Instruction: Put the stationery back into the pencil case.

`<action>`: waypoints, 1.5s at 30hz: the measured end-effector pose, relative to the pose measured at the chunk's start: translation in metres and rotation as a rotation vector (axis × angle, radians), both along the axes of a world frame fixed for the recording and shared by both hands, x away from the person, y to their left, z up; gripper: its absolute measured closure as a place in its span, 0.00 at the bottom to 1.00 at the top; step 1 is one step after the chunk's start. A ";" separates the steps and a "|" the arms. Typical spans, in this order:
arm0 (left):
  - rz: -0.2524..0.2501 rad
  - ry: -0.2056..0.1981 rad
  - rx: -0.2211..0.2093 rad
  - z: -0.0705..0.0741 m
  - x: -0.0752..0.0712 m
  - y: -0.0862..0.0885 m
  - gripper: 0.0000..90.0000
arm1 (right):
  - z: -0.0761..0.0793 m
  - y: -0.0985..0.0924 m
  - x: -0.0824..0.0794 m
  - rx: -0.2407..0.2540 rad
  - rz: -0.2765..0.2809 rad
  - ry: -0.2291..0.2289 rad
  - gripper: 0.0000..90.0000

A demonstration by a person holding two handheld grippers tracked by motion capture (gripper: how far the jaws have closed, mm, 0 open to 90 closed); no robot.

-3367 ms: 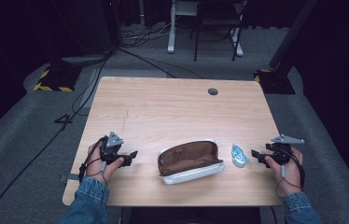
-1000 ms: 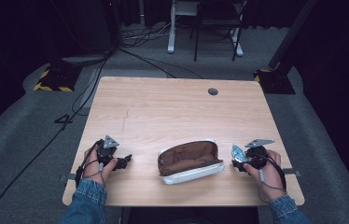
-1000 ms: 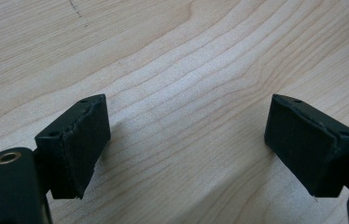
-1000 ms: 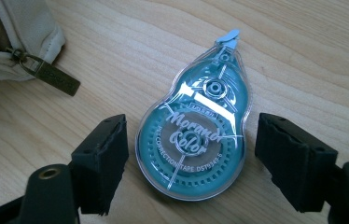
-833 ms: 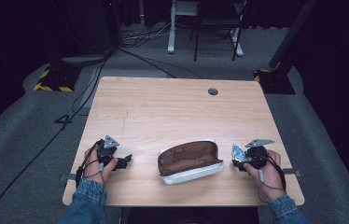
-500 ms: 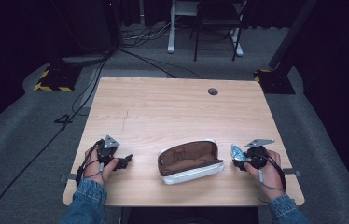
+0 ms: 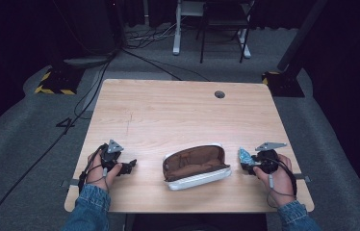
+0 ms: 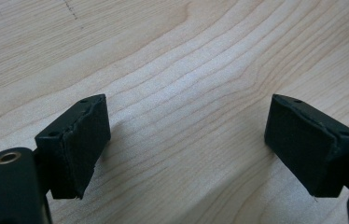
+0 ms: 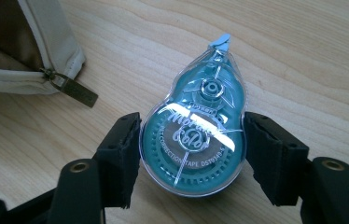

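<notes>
Clamping my right gripper (image 9: pixel 191 154) on a teal correction tape dispenser (image 9: pixel 193 135), with the open pencil pouch (image 7: pixel 195 166) waiting at table centre.

My two right pads press the dispenser's wide rounded body from either side, where the shell is broadest, so its narrow blue tip points to twelve o'clock in the right gripper view, away from me. It lies low over the wooden table (image 7: pixel 178 113); whether it touches I cannot tell. The pouch's zipper pull (image 9: pixel 72 88) sits at ten o'clock of it, just beside, and the mouth gapes, which I judge makes it the likely place to put this. My left gripper (image 8: pixel 186 149) rests near the table's eight o'clock corner in the high view, jaws spread wide over bare wood, holding nothing.
</notes>
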State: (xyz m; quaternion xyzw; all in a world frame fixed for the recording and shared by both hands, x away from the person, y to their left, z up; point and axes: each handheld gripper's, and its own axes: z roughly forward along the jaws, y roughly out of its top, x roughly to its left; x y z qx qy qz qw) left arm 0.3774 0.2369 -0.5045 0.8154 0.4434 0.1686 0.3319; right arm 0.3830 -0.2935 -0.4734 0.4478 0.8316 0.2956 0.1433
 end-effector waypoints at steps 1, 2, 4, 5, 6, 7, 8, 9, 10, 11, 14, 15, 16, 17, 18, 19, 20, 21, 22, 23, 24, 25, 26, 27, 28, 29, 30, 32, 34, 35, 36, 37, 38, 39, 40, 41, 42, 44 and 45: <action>0.000 0.000 0.000 0.000 0.000 0.000 0.16 | 0.001 0.000 0.000 -0.001 0.000 -0.001 0.43; 0.000 0.000 0.000 0.000 0.000 0.000 0.16 | 0.003 0.000 -0.001 -0.001 0.000 -0.003 0.43; -0.001 -0.001 0.001 0.000 0.000 0.000 0.16 | 0.005 0.000 -0.002 0.000 0.000 -0.011 0.43; -0.001 -0.001 0.001 0.000 0.000 0.000 0.16 | 0.005 0.000 -0.002 0.000 0.000 -0.011 0.43; -0.001 0.000 0.000 0.000 0.000 0.000 0.16 | 0.007 0.000 -0.002 0.004 0.000 -0.014 0.43; -0.001 0.000 0.000 0.000 0.000 0.000 0.16 | 0.009 -0.001 -0.003 0.007 -0.003 -0.018 0.43; -0.001 -0.001 0.001 0.000 0.000 0.000 0.16 | 0.011 -0.001 -0.004 0.012 -0.001 -0.021 0.43; -0.001 -0.001 0.001 0.000 0.000 0.000 0.16 | 0.013 -0.001 -0.004 0.013 -0.003 -0.026 0.43; -0.001 -0.001 0.001 0.000 0.000 0.000 0.16 | 0.013 -0.001 -0.004 0.013 -0.003 -0.026 0.43; -0.001 -0.001 0.001 0.000 0.000 0.000 0.16 | 0.015 -0.002 -0.005 0.018 -0.001 -0.031 0.43; -0.001 -0.001 0.001 0.000 0.000 0.000 0.16 | 0.020 -0.002 -0.007 0.028 0.003 -0.042 0.43; -0.001 0.000 0.001 0.000 0.000 0.000 0.16 | 0.022 -0.002 -0.007 0.033 0.007 -0.045 0.43; -0.001 -0.001 0.000 0.000 0.000 0.000 0.16 | 0.025 -0.002 -0.008 0.041 0.010 -0.044 0.43; -0.001 -0.001 0.001 0.000 0.000 0.000 0.16 | 0.027 -0.002 -0.009 0.042 0.013 -0.049 0.43; -0.001 -0.001 0.001 0.000 0.000 0.000 0.16 | 0.029 -0.001 -0.010 0.045 0.013 -0.051 0.43; -0.001 0.000 0.000 0.000 0.000 0.000 0.16 | 0.031 -0.001 -0.011 0.044 0.019 -0.058 0.43; -0.001 -0.001 0.000 0.000 0.000 0.000 0.16 | 0.033 0.000 -0.012 0.044 0.018 -0.060 0.43; -0.001 -0.001 0.001 0.000 0.000 0.000 0.16 | 0.034 0.000 -0.013 0.046 0.023 -0.065 0.43; -0.001 -0.001 0.000 0.000 0.000 0.000 0.16 | 0.036 0.001 -0.014 0.046 0.028 -0.067 0.43; -0.001 -0.001 0.000 0.000 0.000 0.000 0.16 | 0.037 0.002 -0.014 0.049 0.031 -0.069 0.43; -0.001 0.000 0.001 0.000 0.000 0.000 0.16 | 0.037 0.002 -0.014 0.049 0.031 -0.069 0.43; -0.001 -0.001 0.001 0.000 0.000 0.000 0.16 | 0.041 0.003 -0.016 0.050 0.036 -0.076 0.43; -0.001 -0.001 0.000 0.000 0.000 0.000 0.16 | 0.041 0.003 -0.016 0.050 0.036 -0.076 0.43; -0.001 -0.001 0.001 0.000 0.000 0.000 0.16 | 0.044 0.004 -0.018 0.053 0.044 -0.079 0.43; -0.001 -0.001 0.001 0.000 0.000 0.000 0.16 | 0.046 0.005 -0.019 0.057 0.048 -0.079 0.43; -0.001 -0.001 0.001 0.000 0.000 0.000 0.16 | 0.048 0.006 -0.020 0.061 0.053 -0.082 0.43; -0.001 -0.001 0.001 0.000 0.000 0.000 0.16 | 0.048 0.006 -0.020 0.061 0.053 -0.082 0.43; -0.001 -0.001 0.001 0.000 0.000 0.000 0.16 | 0.052 0.009 -0.022 0.066 0.063 -0.088 0.43; -0.001 -0.001 0.000 0.000 0.000 0.000 0.16 | 0.056 0.012 -0.025 0.065 0.075 -0.098 0.43; -0.001 -0.001 0.000 0.000 0.000 0.000 0.16 | 0.056 0.012 -0.025 0.065 0.075 -0.098 0.43; -0.001 -0.001 0.001 0.000 0.000 0.000 0.16 | 0.058 0.014 -0.026 0.065 0.079 -0.098 0.43; -0.001 -0.001 0.001 0.000 0.000 0.000 0.16 | 0.060 0.016 -0.028 0.067 0.088 -0.103 0.43; -0.001 -0.001 0.001 0.000 0.000 0.000 0.16 | 0.062 0.018 -0.029 0.066 0.095 -0.106 0.43; -0.001 0.000 0.000 0.000 0.000 0.000 0.16 | 0.064 0.020 -0.030 0.067 0.100 -0.108 0.43; -0.001 -0.001 0.001 0.000 0.000 0.000 0.16 | 0.066 0.021 -0.032 0.069 0.107 -0.111 0.43; -0.001 -0.001 0.001 0.000 0.000 0.000 0.16 | 0.068 0.023 -0.033 0.071 0.113 -0.112 0.43; -0.001 -0.001 0.000 0.000 0.000 0.000 0.16 | 0.069 0.025 -0.034 0.070 0.120 -0.114 0.43; 0.000 0.000 0.001 0.000 0.000 0.000 0.16 | 0.072 0.028 -0.036 0.076 0.135 -0.116 0.43; 0.000 -0.001 0.002 0.000 0.000 0.000 0.16 | 0.074 0.030 -0.036 0.077 0.140 -0.116 0.43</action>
